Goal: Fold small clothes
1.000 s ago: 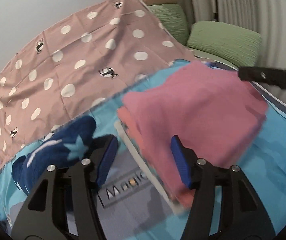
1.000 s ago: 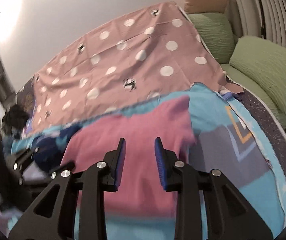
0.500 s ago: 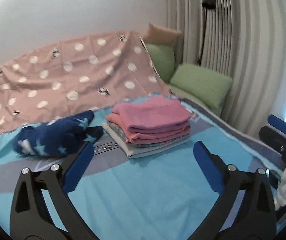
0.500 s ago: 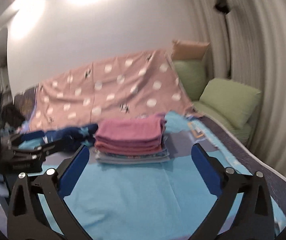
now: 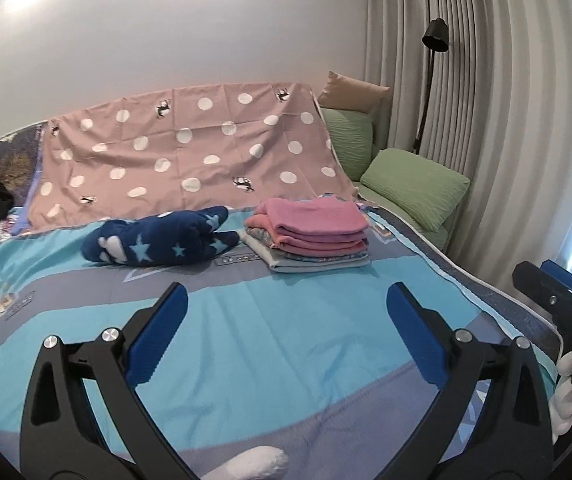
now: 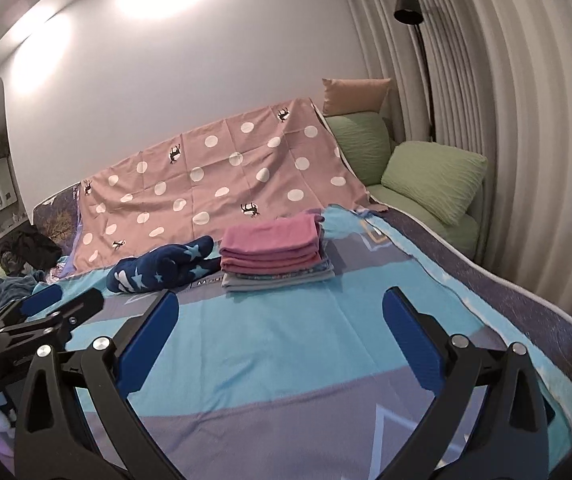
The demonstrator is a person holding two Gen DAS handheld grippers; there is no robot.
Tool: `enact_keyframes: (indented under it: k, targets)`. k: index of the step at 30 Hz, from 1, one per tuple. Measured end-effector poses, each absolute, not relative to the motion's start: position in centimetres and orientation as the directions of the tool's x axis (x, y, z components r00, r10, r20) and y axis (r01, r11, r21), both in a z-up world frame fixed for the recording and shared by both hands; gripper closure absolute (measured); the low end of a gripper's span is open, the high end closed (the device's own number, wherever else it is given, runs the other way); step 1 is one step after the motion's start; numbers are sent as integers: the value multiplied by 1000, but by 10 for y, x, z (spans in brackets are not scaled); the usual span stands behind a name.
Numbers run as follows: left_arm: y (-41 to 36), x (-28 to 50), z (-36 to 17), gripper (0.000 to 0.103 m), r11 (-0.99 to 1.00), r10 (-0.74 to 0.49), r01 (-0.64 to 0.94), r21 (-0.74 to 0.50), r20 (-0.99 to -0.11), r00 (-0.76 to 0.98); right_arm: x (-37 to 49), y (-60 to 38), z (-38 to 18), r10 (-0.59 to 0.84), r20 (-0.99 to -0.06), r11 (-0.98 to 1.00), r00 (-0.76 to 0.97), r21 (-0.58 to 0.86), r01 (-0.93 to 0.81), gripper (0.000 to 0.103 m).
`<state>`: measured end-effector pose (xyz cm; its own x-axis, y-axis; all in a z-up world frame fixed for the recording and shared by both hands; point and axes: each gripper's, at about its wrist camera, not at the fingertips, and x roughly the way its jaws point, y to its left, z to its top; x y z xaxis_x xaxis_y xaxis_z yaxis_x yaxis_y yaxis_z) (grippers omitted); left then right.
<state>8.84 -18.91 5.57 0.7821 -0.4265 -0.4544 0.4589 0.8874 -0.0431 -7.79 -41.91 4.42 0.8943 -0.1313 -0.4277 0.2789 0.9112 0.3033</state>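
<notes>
A stack of folded clothes with a pink garment on top (image 5: 314, 224) lies on the blue and grey bed cover (image 5: 245, 344); it also shows in the right wrist view (image 6: 271, 248). A crumpled navy garment with stars (image 5: 157, 242) lies just left of the stack, also in the right wrist view (image 6: 161, 266). My left gripper (image 5: 286, 324) is open and empty, well back from the stack. My right gripper (image 6: 277, 328) is open and empty, also well back. Each gripper shows at the edge of the other's view.
A pink polka-dot sheet (image 5: 189, 156) leans against the wall behind the clothes. Green cushions (image 5: 414, 184) and a floor lamp (image 5: 434, 36) stand at the right by the curtain. Dark clothes (image 6: 33, 244) lie at the far left. The bed edge (image 6: 542, 300) runs along the right.
Both grippers have let go of the pink garment, opened wide and pulled back from the stack. The pink garment now rests folded on top of the stack.
</notes>
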Motion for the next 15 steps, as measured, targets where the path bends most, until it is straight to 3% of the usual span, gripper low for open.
enact_keyframes:
  k: [15]
  targets:
    - [-181,37,57,2,887,-409,461,-23,-501,763,-114,-405,50,-158,-445,908,882,287,307,1]
